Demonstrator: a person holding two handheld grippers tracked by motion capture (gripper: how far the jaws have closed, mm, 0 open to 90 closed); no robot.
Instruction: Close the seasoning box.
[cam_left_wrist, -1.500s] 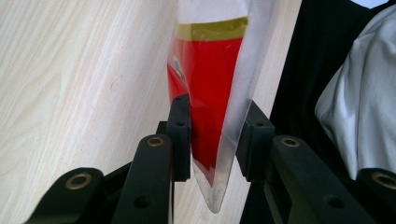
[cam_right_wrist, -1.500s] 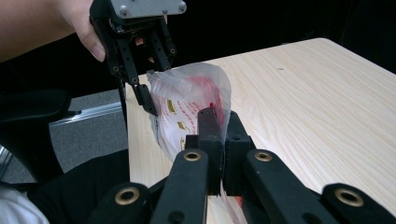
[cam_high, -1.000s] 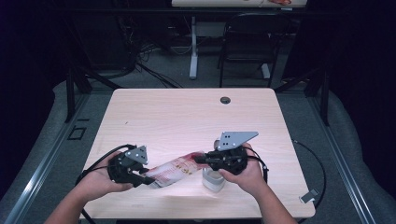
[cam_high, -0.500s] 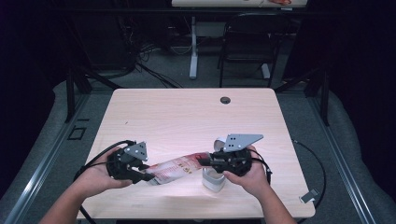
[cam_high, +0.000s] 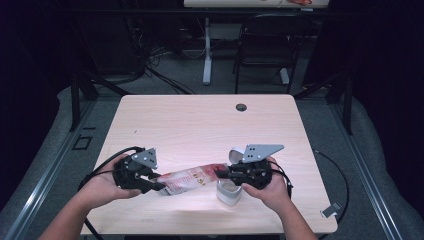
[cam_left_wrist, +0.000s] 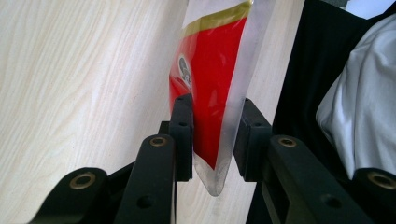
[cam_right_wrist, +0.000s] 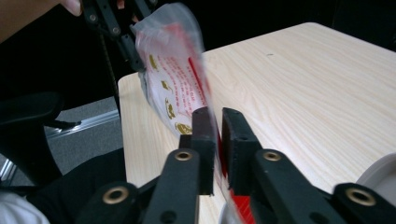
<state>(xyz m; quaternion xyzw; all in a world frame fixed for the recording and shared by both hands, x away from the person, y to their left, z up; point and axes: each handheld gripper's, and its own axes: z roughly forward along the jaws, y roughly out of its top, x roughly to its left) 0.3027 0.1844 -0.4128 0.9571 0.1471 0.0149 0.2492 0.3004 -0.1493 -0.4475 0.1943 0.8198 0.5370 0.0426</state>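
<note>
Left tool (cam_high: 156, 185): it pinches one end of the red-printed plastic pouch (cam_high: 192, 178); in the left gripper view the pouch (cam_left_wrist: 215, 88) sits between the two pads, a little loose on one side.
Right tool (cam_high: 222, 174): its jaws stand nearly together and have just been closing, with the other edge of the pouch (cam_right_wrist: 175, 88) between them.
Pouch position: it hangs in the air between both tools, just above the table (cam_high: 200, 125).
Long axis: it runs from one tool to the other, slightly tilted.
White cup (cam_high: 229, 193): it stands on the table directly under the right tool, so this hand is nearer to it.
Hand pose: both hands hold the tools level, pointing toward each other.
</note>
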